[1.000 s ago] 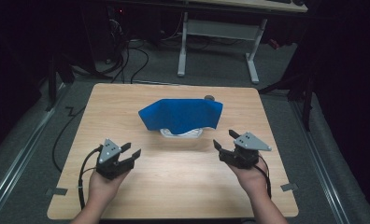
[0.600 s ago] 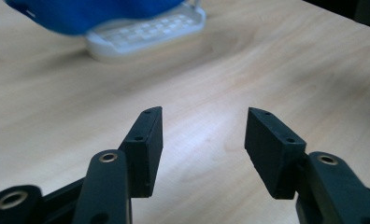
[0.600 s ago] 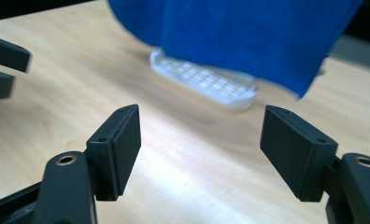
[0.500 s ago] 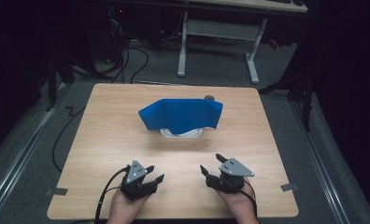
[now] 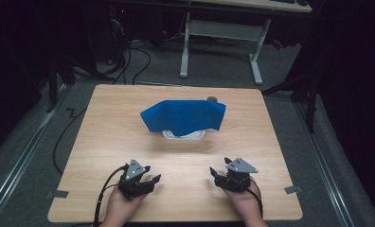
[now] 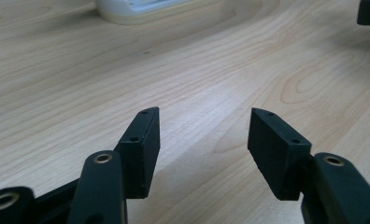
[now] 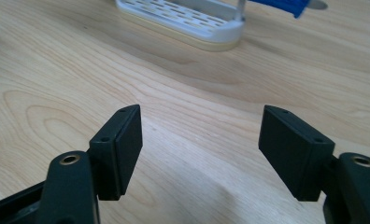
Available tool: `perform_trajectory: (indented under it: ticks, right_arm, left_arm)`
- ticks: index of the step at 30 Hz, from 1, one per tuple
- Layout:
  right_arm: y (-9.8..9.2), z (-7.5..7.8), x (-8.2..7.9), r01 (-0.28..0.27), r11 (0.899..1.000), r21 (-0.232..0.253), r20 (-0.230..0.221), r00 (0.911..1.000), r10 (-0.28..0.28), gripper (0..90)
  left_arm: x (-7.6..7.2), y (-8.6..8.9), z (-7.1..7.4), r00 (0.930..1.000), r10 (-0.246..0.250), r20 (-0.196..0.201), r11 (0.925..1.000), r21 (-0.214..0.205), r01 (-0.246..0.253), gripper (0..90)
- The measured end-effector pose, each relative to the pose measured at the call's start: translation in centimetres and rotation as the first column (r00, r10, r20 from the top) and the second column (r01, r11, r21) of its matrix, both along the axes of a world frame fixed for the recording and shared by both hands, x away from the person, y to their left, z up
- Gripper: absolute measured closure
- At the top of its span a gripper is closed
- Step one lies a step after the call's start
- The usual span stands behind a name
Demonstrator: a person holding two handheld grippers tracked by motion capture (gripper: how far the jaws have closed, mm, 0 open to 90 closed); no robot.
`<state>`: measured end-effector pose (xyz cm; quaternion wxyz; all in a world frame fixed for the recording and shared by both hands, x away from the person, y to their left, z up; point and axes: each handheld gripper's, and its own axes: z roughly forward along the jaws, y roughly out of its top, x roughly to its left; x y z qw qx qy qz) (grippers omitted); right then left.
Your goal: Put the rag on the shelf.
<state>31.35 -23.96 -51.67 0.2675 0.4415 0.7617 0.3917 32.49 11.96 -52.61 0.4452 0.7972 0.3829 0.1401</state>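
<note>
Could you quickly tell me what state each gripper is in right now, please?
Left gripper: open, nothing between the jaws, just been opening.
Right gripper: open, holding nothing.

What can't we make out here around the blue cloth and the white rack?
- White rack, high view: mostly hidden under the blue cloth; what holds the cloth up is covered.
- Rack, left gripper view: cut off by the top edge.
- Cloth, right gripper view: just a corner before the top edge.
- Small round thing behind the cloth, high view: too small to identify.

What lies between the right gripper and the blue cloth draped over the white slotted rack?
Only bare wooden tabletop lies between the right gripper and the blue cloth on the white slotted rack, in the right gripper view.
</note>
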Motion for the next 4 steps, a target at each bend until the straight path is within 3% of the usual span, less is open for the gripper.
perform_trajectory:
  ticks: [4]
  right_arm:
    - [-0.38,0.17,-0.12,0.006,1.0,0.011,0.01,0.9999,-0.006,30.3]
  left_arm:
    - [0.05,0.09,-0.05,1.0,0.008,-0.002,1.0,-0.001,-0.008,44.7]
